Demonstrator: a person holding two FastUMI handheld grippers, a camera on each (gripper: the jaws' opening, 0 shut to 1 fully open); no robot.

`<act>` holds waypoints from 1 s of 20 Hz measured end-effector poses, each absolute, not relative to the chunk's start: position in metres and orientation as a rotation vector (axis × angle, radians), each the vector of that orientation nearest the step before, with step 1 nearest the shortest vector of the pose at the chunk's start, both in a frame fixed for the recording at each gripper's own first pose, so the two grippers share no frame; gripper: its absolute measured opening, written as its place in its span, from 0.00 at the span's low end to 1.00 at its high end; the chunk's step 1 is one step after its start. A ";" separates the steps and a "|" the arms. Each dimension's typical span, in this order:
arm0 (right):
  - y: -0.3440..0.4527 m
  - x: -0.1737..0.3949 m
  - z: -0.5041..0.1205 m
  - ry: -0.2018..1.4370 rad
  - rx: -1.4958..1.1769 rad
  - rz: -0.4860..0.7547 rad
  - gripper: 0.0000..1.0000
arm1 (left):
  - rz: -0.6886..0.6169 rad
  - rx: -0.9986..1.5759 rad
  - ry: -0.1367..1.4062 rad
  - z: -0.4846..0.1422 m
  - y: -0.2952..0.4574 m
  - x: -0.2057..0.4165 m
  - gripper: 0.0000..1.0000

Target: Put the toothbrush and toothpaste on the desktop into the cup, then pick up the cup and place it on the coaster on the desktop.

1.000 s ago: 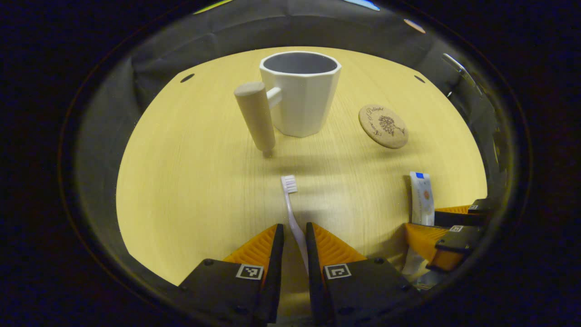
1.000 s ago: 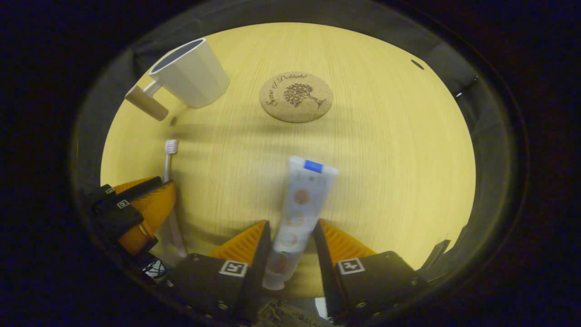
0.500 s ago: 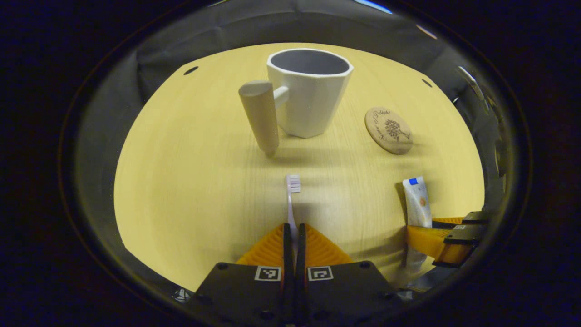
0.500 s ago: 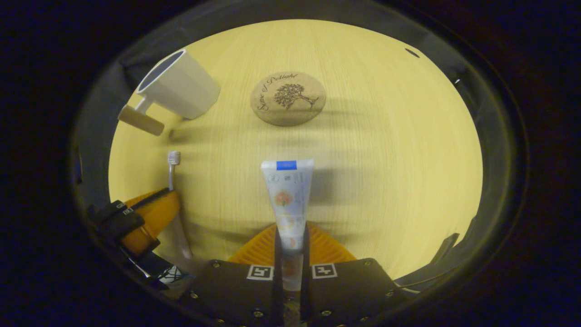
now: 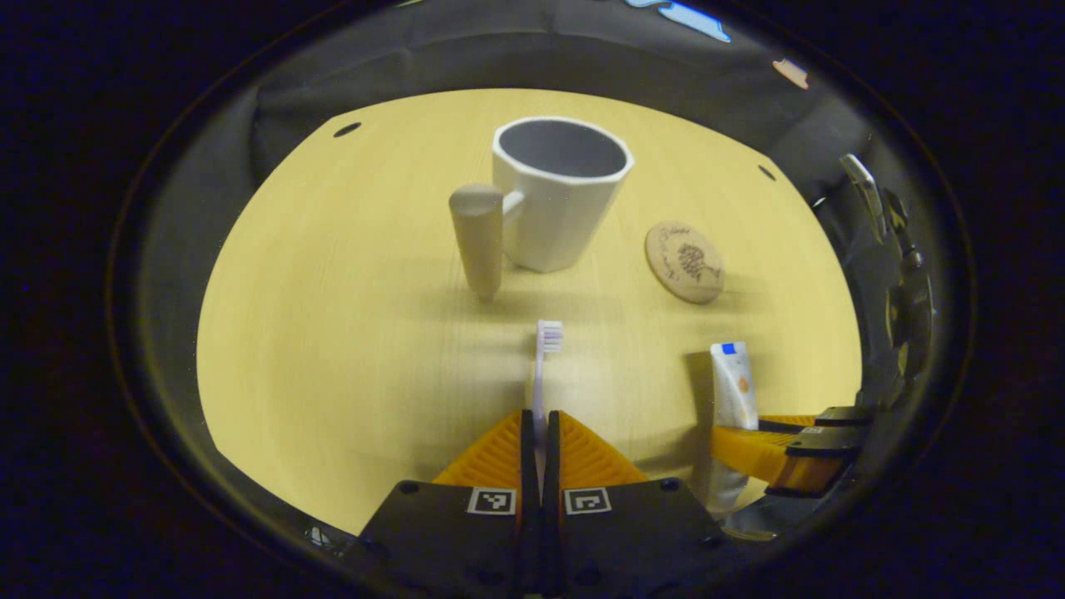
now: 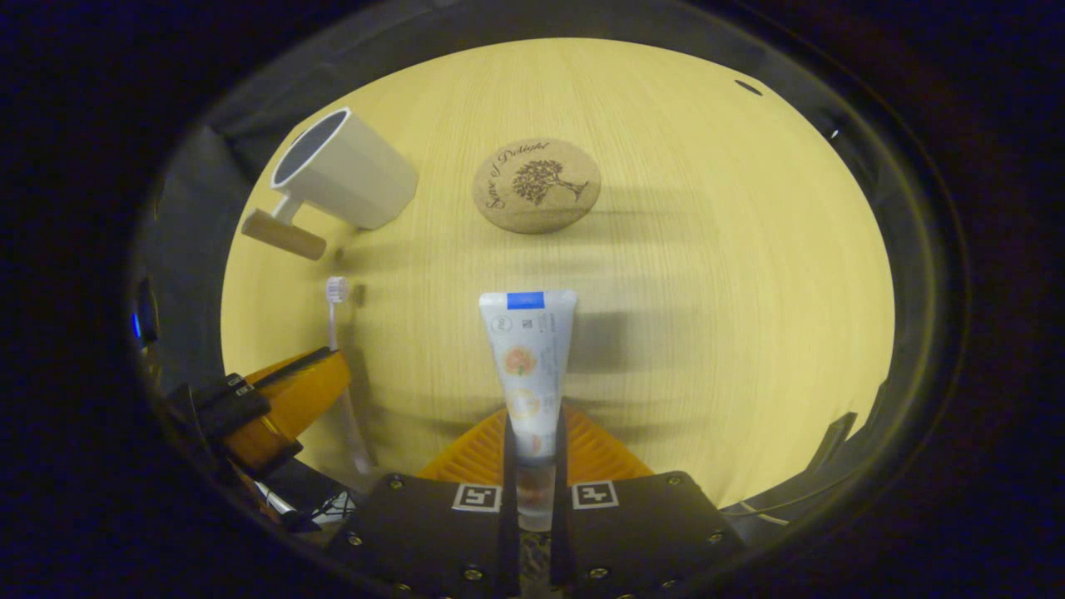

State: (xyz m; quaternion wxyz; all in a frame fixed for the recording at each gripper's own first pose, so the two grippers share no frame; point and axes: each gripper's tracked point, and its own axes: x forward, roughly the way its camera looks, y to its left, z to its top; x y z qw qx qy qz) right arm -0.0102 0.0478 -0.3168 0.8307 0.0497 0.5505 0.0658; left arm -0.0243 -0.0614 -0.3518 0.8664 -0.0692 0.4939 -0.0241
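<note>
In the left gripper view, the left gripper point(image 5: 540, 428) is clamped on the slim white plastic toothbrush point(image 5: 541, 370), both fingers pressed to its handle, the bristled head pointing to 12 o'clock and casting a shadow on the pale yellow wood-grain desktop point(image 5: 333, 333). Beyond the brush head, toward 12 o'clock, stands the white faceted cup point(image 5: 557, 200), upright and empty, its inside grey, with a round beige wooden peg handle point(image 5: 478, 237) jutting out at its 9 o'clock side. The round cork coaster point(image 5: 684, 261), printed with a dark tree, lies flat at the cup's 4 o'clock, apart from it.

In the right gripper view, the right gripper point(image 6: 532, 441) is closed on the white toothpaste tube point(image 6: 528, 362), both fingers squeezing its lower body. The tube has a blue band at its flat crimped end, which points to 12 o'clock, and orange fruit pictures down its face. Its shadow falls on the desktop at 3 o'clock. The coaster lies past the tube at 12 o'clock, the cup at 10 o'clock.
</note>
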 end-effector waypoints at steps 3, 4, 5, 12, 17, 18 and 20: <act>0.042 -0.007 -0.300 1.121 0.125 0.130 0.17 | -0.119 -0.168 0.959 -0.311 -0.081 -0.013 0.07; 0.040 -0.007 -0.294 1.104 0.132 0.127 0.17 | -0.137 -0.177 0.930 -0.297 -0.086 -0.010 0.07; 0.037 -0.006 -0.288 1.088 0.141 0.123 0.16 | -0.158 -0.187 0.898 -0.283 -0.091 -0.006 0.07; 0.028 -0.010 -0.269 1.023 0.191 0.105 0.16 | -0.234 -0.253 0.689 -0.187 -0.097 0.042 0.07; 0.028 -0.010 -0.265 1.001 0.219 0.099 0.16 | -0.263 -0.296 0.522 -0.127 -0.063 0.092 0.07; 0.027 -0.010 -0.265 0.999 0.221 0.097 0.16 | -0.271 -0.302 0.496 -0.119 -0.059 0.102 0.07; 0.025 -0.011 -0.264 0.997 0.223 0.088 0.16 | -0.303 -0.326 0.444 -0.098 -0.052 0.117 0.07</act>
